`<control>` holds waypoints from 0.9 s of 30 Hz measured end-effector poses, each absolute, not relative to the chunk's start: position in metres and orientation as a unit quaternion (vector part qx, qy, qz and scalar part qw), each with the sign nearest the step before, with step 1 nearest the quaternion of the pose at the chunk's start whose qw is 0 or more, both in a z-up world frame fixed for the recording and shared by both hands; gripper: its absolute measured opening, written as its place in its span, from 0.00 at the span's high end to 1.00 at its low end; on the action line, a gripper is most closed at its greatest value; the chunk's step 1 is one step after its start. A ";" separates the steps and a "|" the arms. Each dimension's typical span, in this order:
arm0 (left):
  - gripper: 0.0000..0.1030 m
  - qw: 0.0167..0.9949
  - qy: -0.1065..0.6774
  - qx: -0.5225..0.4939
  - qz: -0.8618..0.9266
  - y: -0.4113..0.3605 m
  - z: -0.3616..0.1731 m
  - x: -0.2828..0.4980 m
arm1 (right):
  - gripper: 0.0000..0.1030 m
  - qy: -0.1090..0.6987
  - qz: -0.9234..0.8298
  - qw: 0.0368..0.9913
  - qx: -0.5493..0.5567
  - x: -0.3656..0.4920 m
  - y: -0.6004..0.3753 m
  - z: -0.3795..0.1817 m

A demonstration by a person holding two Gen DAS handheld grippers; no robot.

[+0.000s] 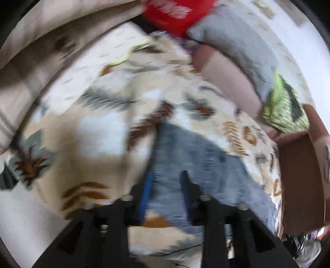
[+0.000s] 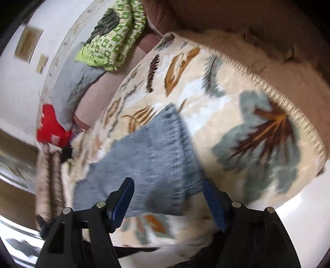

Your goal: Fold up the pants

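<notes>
Lying folded into a compact blue-grey denim slab, the pants [image 2: 152, 162] rest on a cream blanket [image 2: 237, 107] printed with brown, ochre and teal leaves, which covers what appears to be a bed. In the right wrist view the right tongs [image 2: 168, 201] stand released, their blue-padded fingers [image 2: 121, 203] spread wide on either side of the near end of the pants, with no pad pressing on the cloth. In the left wrist view the left tongs [image 1: 165, 191] hover over the near part of the pants [image 1: 198, 165] with a clear gap between the fingers; the picture is smeared, so contact is hard to judge, but they seem to grip nothing. Beyond the blanket's far side lie a grey pillow [image 1: 237, 41], a red cushion [image 1: 175, 14] and a green-patterned cloth [image 1: 284, 107] bundled at the right. The same green-patterned cloth [image 2: 115, 41] shows at the far left of the right wrist view, near the grey pillow [image 2: 74, 86] and red cushion [image 2: 51, 127]. The blanket's fringed edge [image 2: 288, 103] curves along the right.
</notes>
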State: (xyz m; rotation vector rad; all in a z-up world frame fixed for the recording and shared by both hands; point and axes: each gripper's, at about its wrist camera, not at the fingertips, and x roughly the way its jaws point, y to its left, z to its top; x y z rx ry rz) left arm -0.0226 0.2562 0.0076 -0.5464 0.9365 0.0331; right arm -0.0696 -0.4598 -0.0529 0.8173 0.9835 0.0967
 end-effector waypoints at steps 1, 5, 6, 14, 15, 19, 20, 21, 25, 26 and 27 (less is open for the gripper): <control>0.54 0.863 0.439 -0.248 0.001 0.236 0.011 -0.019 | 0.30 0.464 0.045 0.795 0.389 -0.069 -0.455 -0.055; 0.51 0.869 0.452 -0.202 -0.021 0.191 -0.002 -0.008 | 0.30 0.472 0.019 0.798 0.373 -0.060 -0.443 -0.055; 0.51 0.867 0.463 -0.185 -0.014 0.180 -0.011 -0.004 | 0.30 0.474 0.018 0.795 0.377 -0.057 -0.442 -0.056; 0.50 0.859 0.492 -0.136 0.032 0.182 -0.068 -0.005 | 0.30 0.537 -0.028 0.753 0.380 -0.066 -0.443 -0.078; 0.49 0.862 0.490 -0.127 0.033 0.181 -0.068 -0.006 | 0.30 0.541 -0.030 0.746 0.387 -0.067 -0.444 -0.082; 0.46 0.866 0.486 -0.109 0.028 0.181 -0.070 -0.004 | 0.75 0.541 -0.012 0.751 0.378 -0.057 -0.434 -0.080; 0.46 0.867 0.485 -0.110 0.026 0.182 -0.071 -0.003 | 0.78 0.538 -0.014 0.761 0.363 -0.055 -0.431 -0.072; 0.45 0.868 0.484 -0.110 0.024 0.183 -0.072 -0.003 | 0.81 0.535 -0.016 0.773 0.342 -0.052 -0.428 -0.062; 0.45 0.870 0.481 -0.109 0.017 0.182 -0.073 -0.002 | 0.81 0.495 -0.035 0.832 0.246 -0.035 -0.425 -0.001; 0.45 0.870 0.481 -0.110 0.016 0.182 -0.073 -0.002 | 0.81 0.480 -0.049 0.850 0.209 -0.033 -0.423 0.013; 0.45 0.870 0.481 -0.111 0.015 0.183 -0.073 -0.002 | 0.81 0.474 -0.059 0.858 0.191 -0.032 -0.424 0.017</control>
